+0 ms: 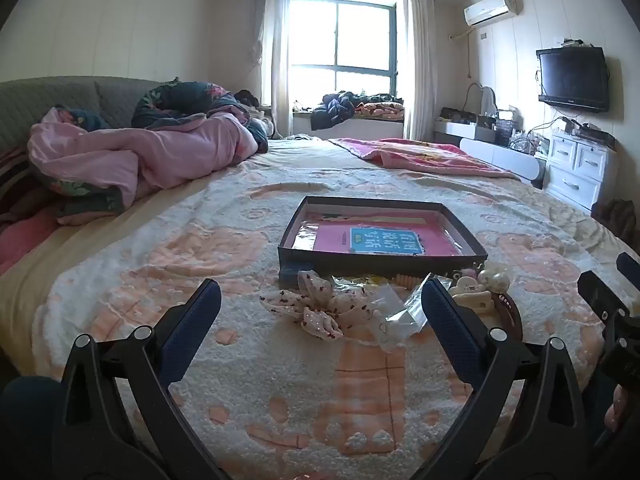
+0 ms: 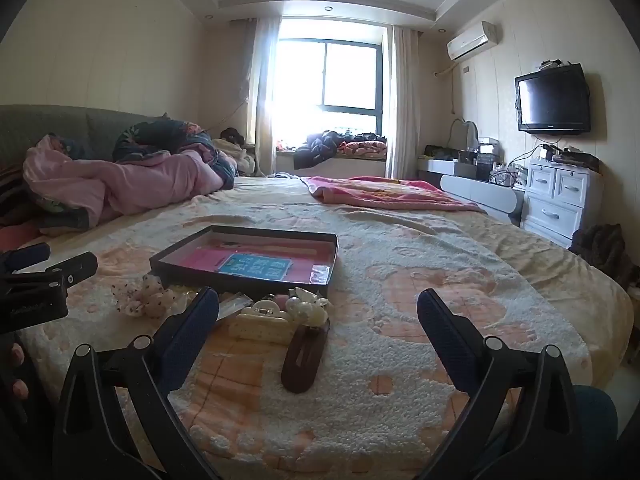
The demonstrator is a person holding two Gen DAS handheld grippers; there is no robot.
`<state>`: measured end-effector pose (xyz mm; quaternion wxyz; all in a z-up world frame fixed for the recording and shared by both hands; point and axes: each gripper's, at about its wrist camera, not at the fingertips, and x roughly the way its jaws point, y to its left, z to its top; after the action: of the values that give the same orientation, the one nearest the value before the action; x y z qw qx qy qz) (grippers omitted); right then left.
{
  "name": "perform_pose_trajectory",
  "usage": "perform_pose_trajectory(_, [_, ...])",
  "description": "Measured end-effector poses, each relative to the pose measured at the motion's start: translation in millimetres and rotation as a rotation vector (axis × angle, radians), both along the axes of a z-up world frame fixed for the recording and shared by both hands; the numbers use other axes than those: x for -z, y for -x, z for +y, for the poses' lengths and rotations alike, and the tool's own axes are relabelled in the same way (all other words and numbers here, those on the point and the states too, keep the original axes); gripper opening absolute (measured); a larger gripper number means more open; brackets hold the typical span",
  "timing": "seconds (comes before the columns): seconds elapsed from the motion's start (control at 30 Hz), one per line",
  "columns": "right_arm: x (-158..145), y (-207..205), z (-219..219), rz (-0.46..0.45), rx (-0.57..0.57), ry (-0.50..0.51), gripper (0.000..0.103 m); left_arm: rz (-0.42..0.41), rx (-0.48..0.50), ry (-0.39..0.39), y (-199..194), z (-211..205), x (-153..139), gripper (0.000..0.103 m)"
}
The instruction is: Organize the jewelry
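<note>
A shallow dark box [image 1: 380, 262] [image 2: 240, 278] with a pink book inside lies on the bed. In front of it sits a heap of accessories: a floral fabric scrunchie [image 1: 320, 308] [image 2: 146, 296], clear plastic bags [image 1: 394, 316], a cream claw clip [image 2: 262, 322] [image 1: 470, 298], pearl pieces [image 2: 308, 306] [image 1: 498, 278] and a brown oval hair clip [image 2: 304, 358]. My left gripper [image 1: 320, 300] is open and empty, its jaws wide on either side of the scrunchie and bags. My right gripper [image 2: 318, 308] is open and empty, just short of the clips.
The items rest on a fuzzy peach and white bedspread [image 2: 380, 280]. A pink quilt [image 1: 132, 160] is heaped at the far left and a pink blanket [image 1: 412, 154] at the far right. White drawers [image 2: 560, 196] and a wall TV [image 2: 552, 98] stand right.
</note>
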<state>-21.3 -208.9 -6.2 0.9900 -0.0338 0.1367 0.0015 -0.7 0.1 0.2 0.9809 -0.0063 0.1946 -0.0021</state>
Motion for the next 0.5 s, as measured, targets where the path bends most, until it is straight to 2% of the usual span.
perform_pose_trajectory(0.5, [-0.8, -1.5, 4.0, -0.003, -0.005, -0.002, 0.097, -0.005, -0.001, -0.002, -1.3, -2.2, -1.3, 0.092])
